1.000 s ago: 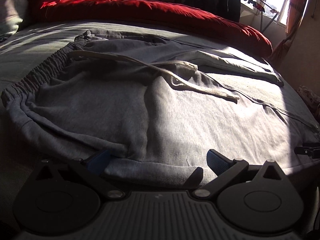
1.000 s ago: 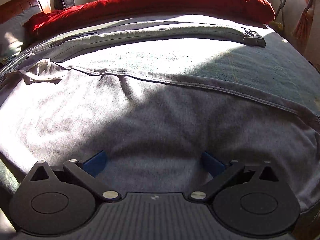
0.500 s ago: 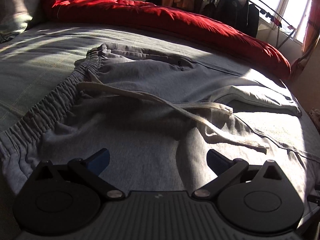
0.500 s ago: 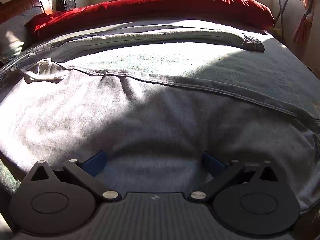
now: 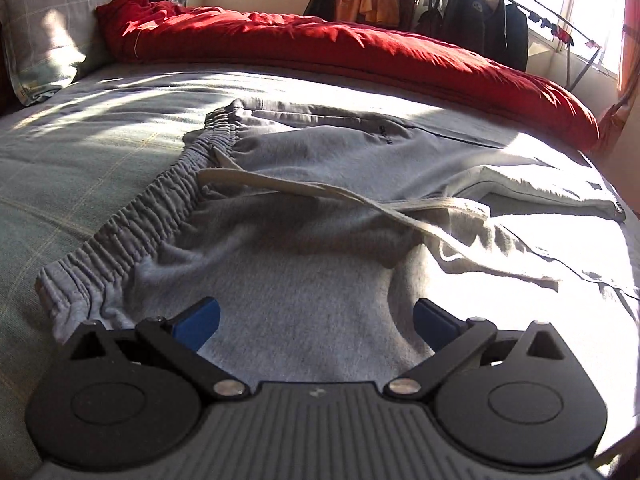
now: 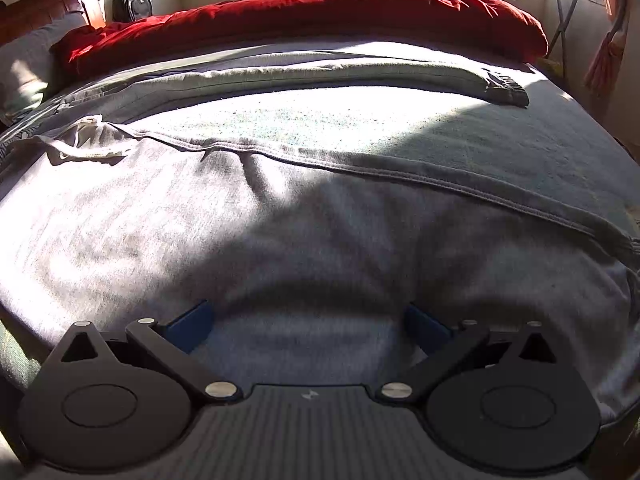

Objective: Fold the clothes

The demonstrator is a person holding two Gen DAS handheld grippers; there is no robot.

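Grey sweatpants (image 5: 320, 216) are lying spread flat across the bed (image 5: 80, 168), and both grippers are hanging just over them. The left gripper (image 5: 316, 322) is holding its jaws wide apart with nothing between them; the blue pads (image 5: 198, 318) are sitting above the cloth near the waist end. A second ago this gripper was low at the near edge of the pants, where a fold of fabric lay just in front of the pads. Since then it has been lifting and pulling back, so the elastic waistband (image 5: 160, 208) is now running up and away from the left pad. The pale drawstring (image 5: 360, 208) is trailing across ahead of the jaws toward the right. The red duvet (image 5: 340, 48) and a grey pillow (image 5: 44, 40) are showing far beyond.

The right gripper (image 6: 308, 326) is likewise gaping wide and gripping nothing, its pads (image 6: 190, 326) poised over the near trouser leg (image 6: 280, 248). It has barely shifted. The seam of that leg is crossing ahead of the jaws. Beyond it the other leg (image 6: 320, 76) is stretching out toward its cuff at the far right.
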